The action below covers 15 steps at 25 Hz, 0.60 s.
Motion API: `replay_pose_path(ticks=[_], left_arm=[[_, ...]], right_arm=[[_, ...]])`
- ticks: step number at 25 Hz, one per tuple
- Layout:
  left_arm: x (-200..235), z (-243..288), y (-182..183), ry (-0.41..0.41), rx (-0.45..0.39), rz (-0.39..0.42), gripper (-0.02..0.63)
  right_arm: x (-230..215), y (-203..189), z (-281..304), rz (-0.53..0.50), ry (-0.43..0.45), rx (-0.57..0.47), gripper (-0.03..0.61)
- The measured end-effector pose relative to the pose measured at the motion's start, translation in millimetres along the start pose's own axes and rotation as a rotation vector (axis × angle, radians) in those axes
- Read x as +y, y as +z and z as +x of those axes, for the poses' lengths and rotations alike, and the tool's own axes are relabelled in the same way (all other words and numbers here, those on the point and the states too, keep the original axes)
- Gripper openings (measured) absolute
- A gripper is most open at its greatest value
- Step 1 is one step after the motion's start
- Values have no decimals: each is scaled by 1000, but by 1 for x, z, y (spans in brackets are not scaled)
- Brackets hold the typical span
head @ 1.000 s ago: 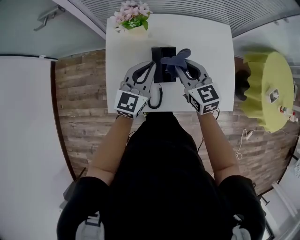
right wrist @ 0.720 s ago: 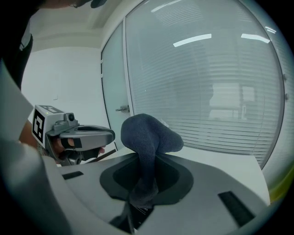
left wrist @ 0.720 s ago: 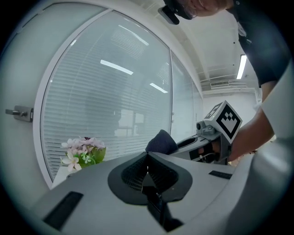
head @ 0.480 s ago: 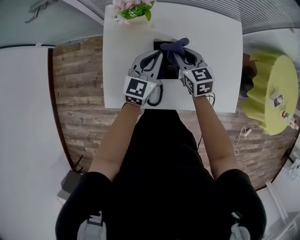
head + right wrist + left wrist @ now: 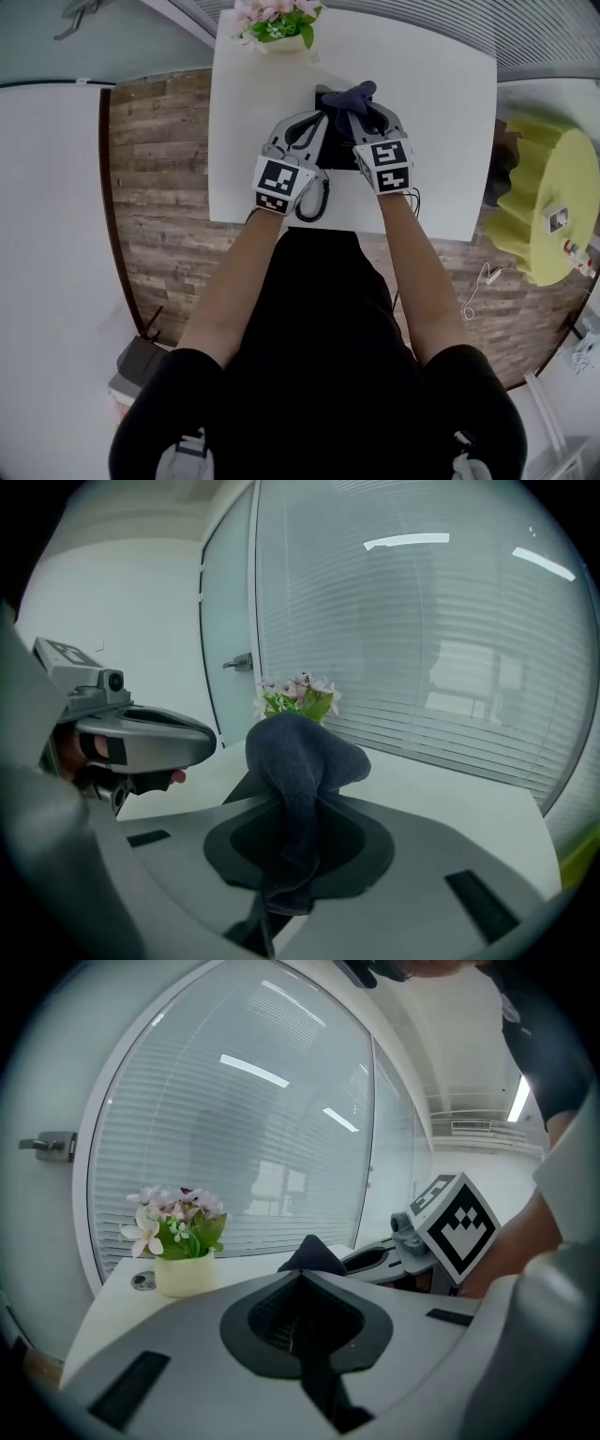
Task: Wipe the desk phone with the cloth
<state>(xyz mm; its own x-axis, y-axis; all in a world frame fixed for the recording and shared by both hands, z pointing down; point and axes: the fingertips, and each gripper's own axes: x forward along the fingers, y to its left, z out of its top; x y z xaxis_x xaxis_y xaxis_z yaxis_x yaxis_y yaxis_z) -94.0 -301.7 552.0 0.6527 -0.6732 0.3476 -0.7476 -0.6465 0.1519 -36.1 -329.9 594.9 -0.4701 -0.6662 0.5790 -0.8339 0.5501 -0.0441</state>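
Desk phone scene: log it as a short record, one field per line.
surface: white table
phone: black desk phone, between the two grippers
cloth: dark blue cloth, bunched over the phone's far end
right gripper: shut on the cloth
left gripper: shut, nothing seen between its jaws
other: potted flowers at the table's far edge

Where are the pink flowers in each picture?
Head view: the flowers sit at the top edge, on the far end of the table.
Left gripper view: left of the middle, beyond the jaws.
Right gripper view: near the middle, just above the cloth pinched in the jaws.
Shared landmark: the white table under them.
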Motion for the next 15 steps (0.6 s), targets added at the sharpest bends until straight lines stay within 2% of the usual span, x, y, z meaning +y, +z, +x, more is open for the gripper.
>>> replay_pose_path(ticks=[4,15], left_arm=[[5,1,-7,25,3,-12,11],[-10,-7,-32,10,31,-17,11]], right_arm=[[2,-5,-1,20,6,0,77],[27,-50,-22,31,-26,30,77]])
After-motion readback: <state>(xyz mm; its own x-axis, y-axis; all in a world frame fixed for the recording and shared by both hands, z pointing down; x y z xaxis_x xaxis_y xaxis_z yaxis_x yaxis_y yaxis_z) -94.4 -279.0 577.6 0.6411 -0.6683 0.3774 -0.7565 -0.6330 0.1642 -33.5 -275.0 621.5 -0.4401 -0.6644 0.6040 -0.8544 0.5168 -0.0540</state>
